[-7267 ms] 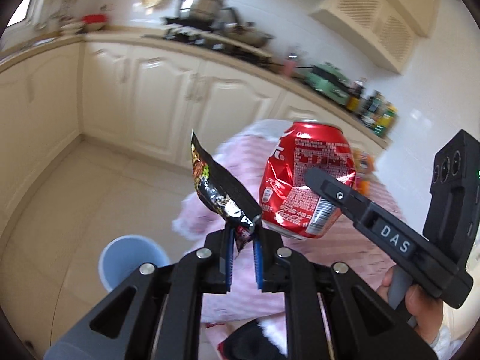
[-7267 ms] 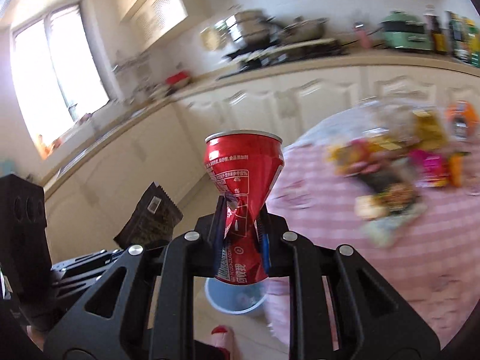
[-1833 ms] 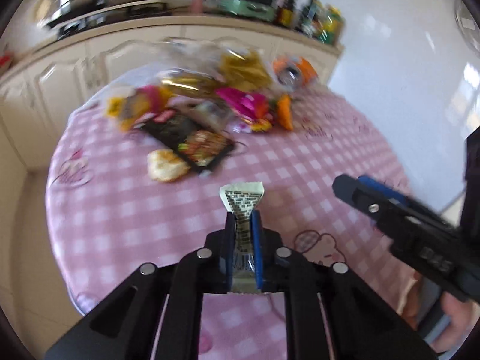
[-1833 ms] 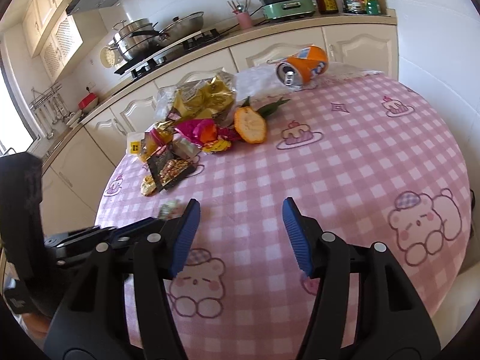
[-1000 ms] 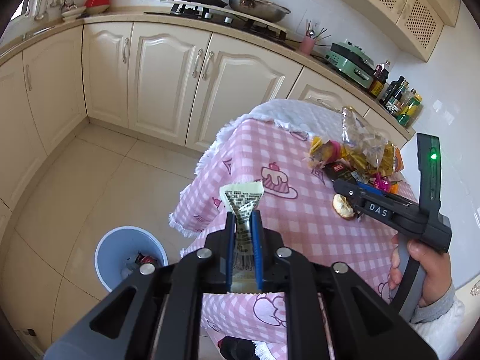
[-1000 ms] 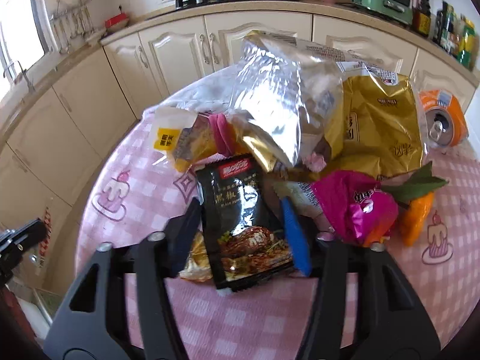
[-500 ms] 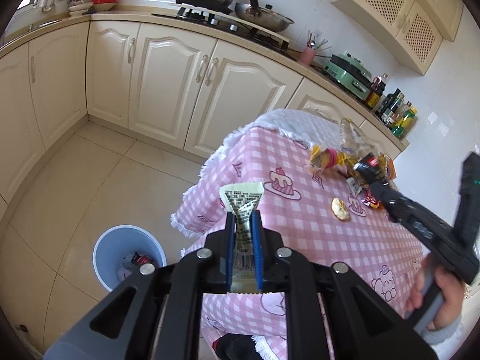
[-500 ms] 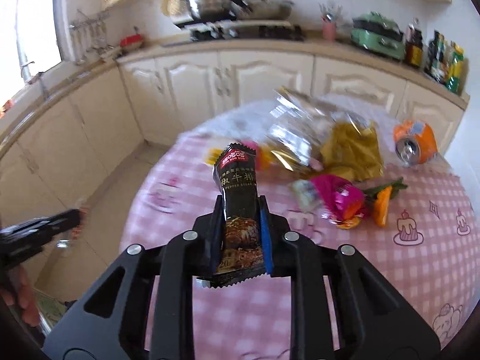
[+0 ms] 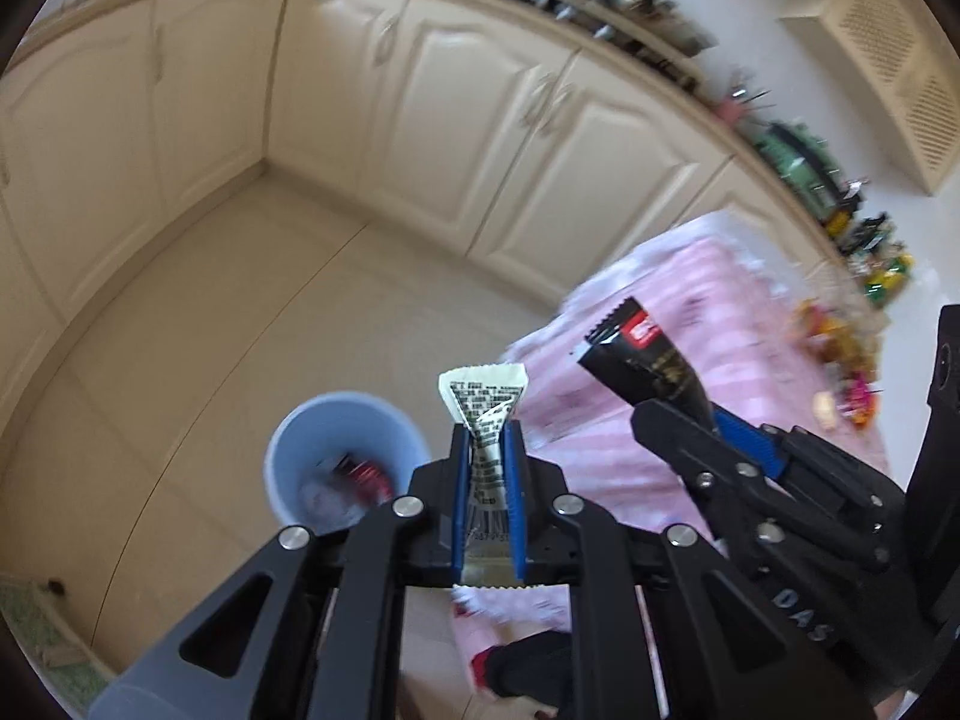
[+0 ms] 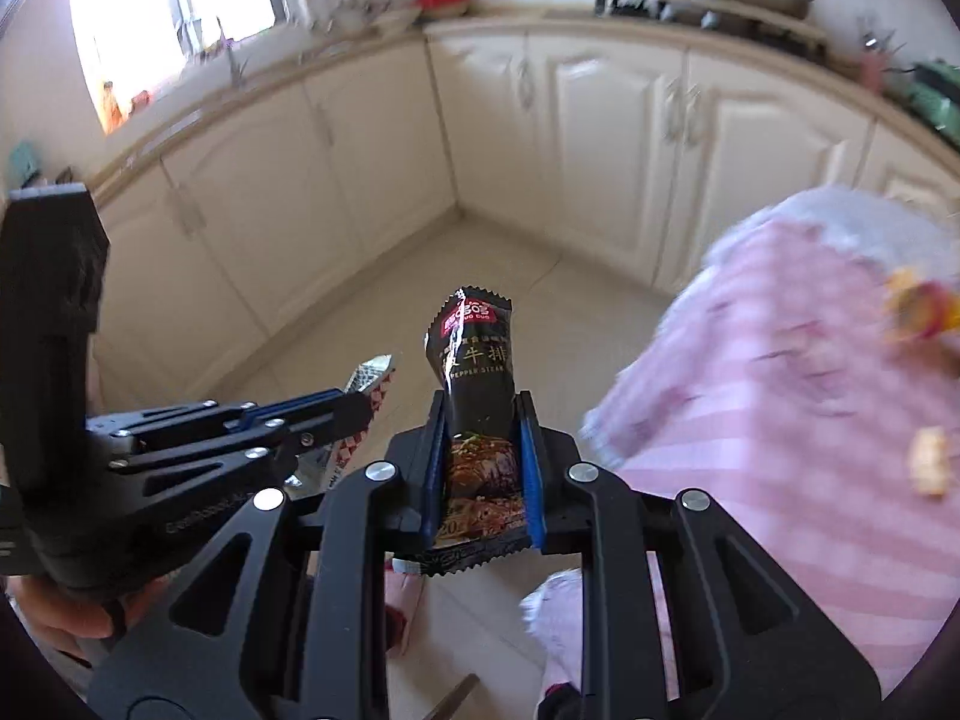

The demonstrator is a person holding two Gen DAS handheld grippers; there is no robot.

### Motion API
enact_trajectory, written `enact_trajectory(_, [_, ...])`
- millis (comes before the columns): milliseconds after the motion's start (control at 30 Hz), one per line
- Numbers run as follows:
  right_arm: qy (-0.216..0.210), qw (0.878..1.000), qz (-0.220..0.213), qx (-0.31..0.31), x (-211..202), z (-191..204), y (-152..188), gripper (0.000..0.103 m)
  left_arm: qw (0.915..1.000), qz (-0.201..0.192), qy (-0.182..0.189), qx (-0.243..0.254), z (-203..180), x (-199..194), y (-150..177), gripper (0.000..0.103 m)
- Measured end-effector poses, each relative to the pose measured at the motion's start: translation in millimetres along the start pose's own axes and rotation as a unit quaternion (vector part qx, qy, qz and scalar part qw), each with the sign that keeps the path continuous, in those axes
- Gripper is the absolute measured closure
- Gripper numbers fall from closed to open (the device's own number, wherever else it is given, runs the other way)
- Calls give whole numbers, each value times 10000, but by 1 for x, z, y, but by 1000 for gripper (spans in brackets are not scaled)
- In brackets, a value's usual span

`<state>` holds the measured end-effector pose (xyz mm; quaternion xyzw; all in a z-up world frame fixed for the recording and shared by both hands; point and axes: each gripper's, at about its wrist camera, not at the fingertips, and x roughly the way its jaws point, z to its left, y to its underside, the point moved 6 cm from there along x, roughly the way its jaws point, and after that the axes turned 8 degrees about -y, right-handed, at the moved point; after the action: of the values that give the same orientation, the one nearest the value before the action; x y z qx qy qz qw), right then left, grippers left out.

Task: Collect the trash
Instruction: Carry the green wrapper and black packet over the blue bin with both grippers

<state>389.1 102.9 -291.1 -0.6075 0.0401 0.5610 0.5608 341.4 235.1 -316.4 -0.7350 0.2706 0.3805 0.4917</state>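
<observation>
Cream paper wrapper (image 9: 483, 414) with tiny black print, pinched tight between the blue pads (image 9: 459, 480) of the left gripper (image 9: 487, 468), seen from the left wrist. Sticks up past the fingertips, top edge fanned out. Down on the tile floor (image 9: 210, 330), just left of the gripper: a light blue trash bin (image 9: 345, 465), open, with something red and some pale bits inside. To the right, the right gripper (image 9: 675, 414) clamped on a black snack packet (image 9: 645, 360) with a red label. Behind both, a table under a pink checked tablecloth (image 9: 690, 312), with blurry bright trash (image 9: 840, 360) near its far edge. Cream cabinets (image 9: 420, 90) along the walls.

From the right wrist: same black snack packet (image 10: 477, 396), held upright between the right gripper's (image 10: 480, 462) blue pads (image 10: 531, 480), squeezed in at the middle. Red label on top, a picture of meat lower down. On the left side, the left gripper (image 10: 360, 405) reaching in, shut on the small wrapper (image 10: 366, 384), silvery at the tip with a red and white pattern. Below it, part of a hand (image 10: 60, 618) around the handle. Pink tablecloth (image 10: 780, 390) on the right, with a few yellow and orange scraps (image 10: 924, 468), too blurred to name. Bright window (image 10: 168, 12) up in the left corner, cream cabinets (image 10: 600, 138) below the counter.
</observation>
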Motion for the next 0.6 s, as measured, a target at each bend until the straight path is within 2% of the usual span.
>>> enact_trajectory(133, [48, 9993, 359, 105, 49, -5, 10, 81, 9987, 424, -241, -143, 28, 44, 8, 92])
enact_trajectory(267, [127, 9976, 630, 245, 80, -17, 20, 81, 9963, 798, -259, -209, 40, 89, 7, 92])
enact_trajectory(467, [211, 9963, 728, 409, 99, -32, 26, 81, 9963, 797, -246, -186, 42, 115, -14, 87])
enact_trajectory(500, [200, 9962, 725, 428, 100, -30, 28, 81, 9965, 778, -232, -204, 41, 116, -17, 82])
enact_trajectory(567, [182, 9960, 738, 460, 104, -30, 28, 81, 9970, 698, -149, -301, 44, 117, -22, 60])
enact_trajectory(600, [176, 9959, 759, 458, 107, -28, 29, 81, 9971, 653, -180, -355, 46, 118, -24, 45])
